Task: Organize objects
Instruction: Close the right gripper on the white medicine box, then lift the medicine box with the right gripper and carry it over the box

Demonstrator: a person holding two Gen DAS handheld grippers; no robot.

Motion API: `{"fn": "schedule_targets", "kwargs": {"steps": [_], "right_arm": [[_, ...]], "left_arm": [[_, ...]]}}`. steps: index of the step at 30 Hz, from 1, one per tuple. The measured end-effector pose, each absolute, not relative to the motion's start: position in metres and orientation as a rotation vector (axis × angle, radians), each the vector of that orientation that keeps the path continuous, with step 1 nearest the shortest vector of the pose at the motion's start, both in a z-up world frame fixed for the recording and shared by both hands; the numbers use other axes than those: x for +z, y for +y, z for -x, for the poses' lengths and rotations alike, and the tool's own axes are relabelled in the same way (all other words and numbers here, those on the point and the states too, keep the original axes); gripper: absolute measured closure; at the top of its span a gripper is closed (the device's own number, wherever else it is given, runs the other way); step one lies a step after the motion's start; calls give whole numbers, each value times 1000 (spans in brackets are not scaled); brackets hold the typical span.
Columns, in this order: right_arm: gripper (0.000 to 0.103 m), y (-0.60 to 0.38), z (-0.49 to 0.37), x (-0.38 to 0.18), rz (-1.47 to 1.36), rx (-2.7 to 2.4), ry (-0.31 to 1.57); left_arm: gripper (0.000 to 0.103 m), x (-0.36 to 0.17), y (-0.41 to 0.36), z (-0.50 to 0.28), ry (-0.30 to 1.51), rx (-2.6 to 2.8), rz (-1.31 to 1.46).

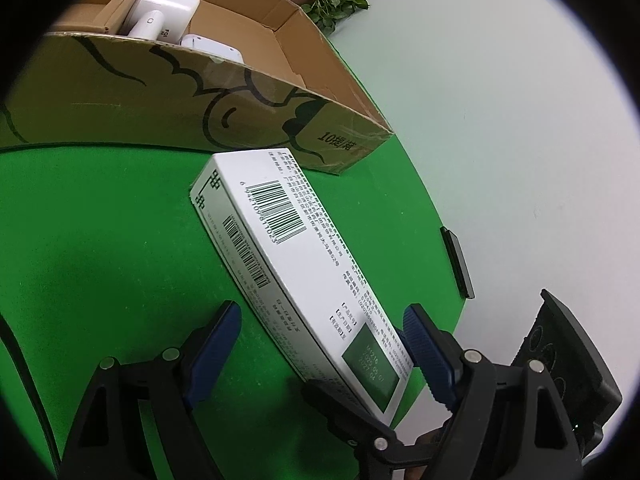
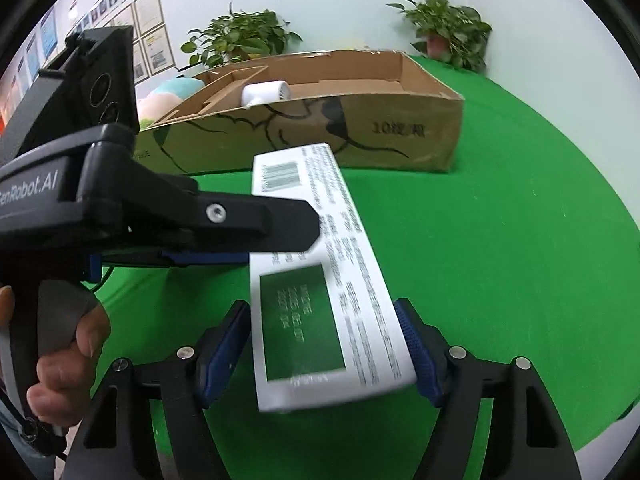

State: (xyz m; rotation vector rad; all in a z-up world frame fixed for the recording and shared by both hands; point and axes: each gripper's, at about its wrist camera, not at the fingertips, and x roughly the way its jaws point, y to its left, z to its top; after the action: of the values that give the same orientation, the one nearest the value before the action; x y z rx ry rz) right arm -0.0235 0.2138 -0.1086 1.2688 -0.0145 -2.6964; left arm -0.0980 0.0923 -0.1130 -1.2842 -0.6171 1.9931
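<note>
A long white carton [image 1: 292,248] with barcodes and a green panel is held above the green table, its far end towards the cardboard box [image 1: 192,100]. My right gripper [image 2: 324,344] is shut on the carton [image 2: 320,272] at its near end. My left gripper [image 1: 320,344] is open, its pads either side of the carton with a gap on the left; it also shows from the side in the right wrist view [image 2: 256,236]. The box [image 2: 360,128] holds white appliances [image 1: 160,12].
Potted plants [image 2: 448,28] [image 2: 236,40] stand behind the box by the wall. A plush toy [image 2: 172,92] lies left of the box. The round green table [image 2: 520,240] ends at the right. A black gripper part [image 1: 456,260] shows at the table edge.
</note>
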Motion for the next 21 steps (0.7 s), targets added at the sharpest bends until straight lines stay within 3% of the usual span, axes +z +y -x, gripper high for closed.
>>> {"fn": "schedule_targets", "kwargs": {"steps": [3, 7, 15, 21], "right_arm": [[43, 207, 26, -111, -1283, -2676, 18], [43, 202, 17, -111, -1284, -2665, -10], [44, 208, -9, -110, -1288, -2568, -234], [45, 202, -13, -110, -1272, -2532, -259]], "left_arm": [[26, -114, 92, 95, -620, 1995, 1291], [27, -116, 89, 84, -652, 1974, 1280], [53, -122, 83, 57, -681, 1983, 1293], [56, -122, 81, 43, -717, 1984, 1286]]}}
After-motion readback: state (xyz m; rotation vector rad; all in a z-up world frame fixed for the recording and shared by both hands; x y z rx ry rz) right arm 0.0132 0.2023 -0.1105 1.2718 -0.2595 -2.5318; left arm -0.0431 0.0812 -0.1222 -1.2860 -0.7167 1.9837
